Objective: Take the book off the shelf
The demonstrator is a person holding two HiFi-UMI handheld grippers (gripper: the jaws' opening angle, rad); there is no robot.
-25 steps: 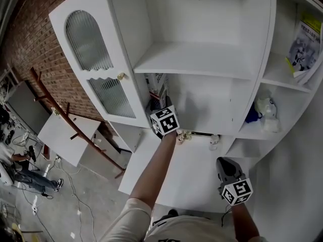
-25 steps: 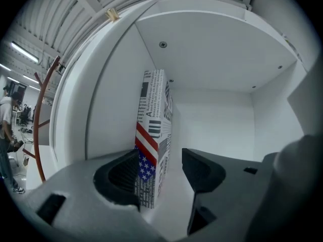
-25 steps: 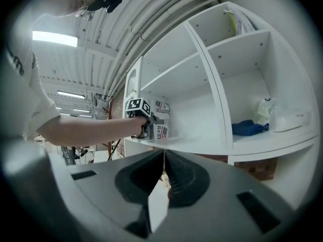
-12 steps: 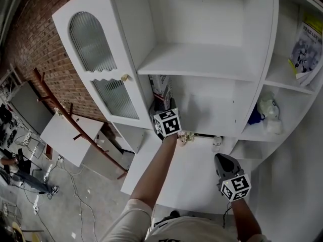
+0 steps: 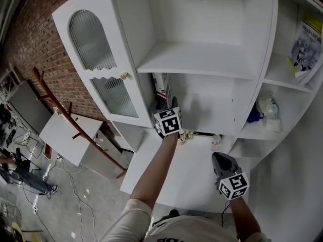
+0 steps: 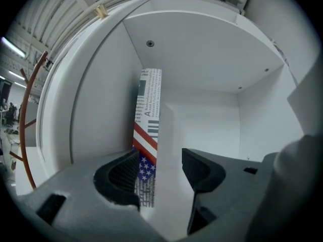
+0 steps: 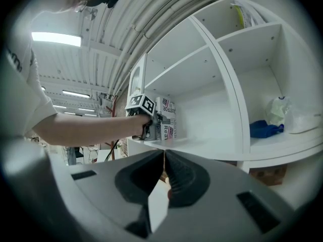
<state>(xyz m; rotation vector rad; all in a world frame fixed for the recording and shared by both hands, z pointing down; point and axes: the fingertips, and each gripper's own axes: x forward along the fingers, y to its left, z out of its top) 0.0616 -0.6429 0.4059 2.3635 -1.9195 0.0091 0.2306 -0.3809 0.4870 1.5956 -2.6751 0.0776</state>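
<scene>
The book [image 6: 149,125] stands upright against the left wall of the lower shelf compartment, with a stars-and-stripes cover. In the head view the book [image 5: 161,83] shows just beyond my left gripper [image 5: 167,104]. My left gripper [image 6: 161,174] is open inside the compartment, and the book's lower edge sits between the jaws close to the left pad [image 6: 123,178]. The right pad stands apart from the book. My right gripper [image 5: 220,160] hangs over the white counter, and in its own view the right gripper [image 7: 164,173] is shut with nothing in it.
The cabinet door [image 5: 96,59] with ribbed glass stands open at the left. A magazine [image 5: 305,42] leans on the upper right shelf. A blue cloth [image 7: 265,129] and a white bag [image 5: 266,112] lie on the right shelf. Small bits [image 5: 185,135] sit on the counter [image 5: 197,175].
My left gripper has edged a little deeper into the compartment toward the book. The right gripper has drifted slightly up and left.
</scene>
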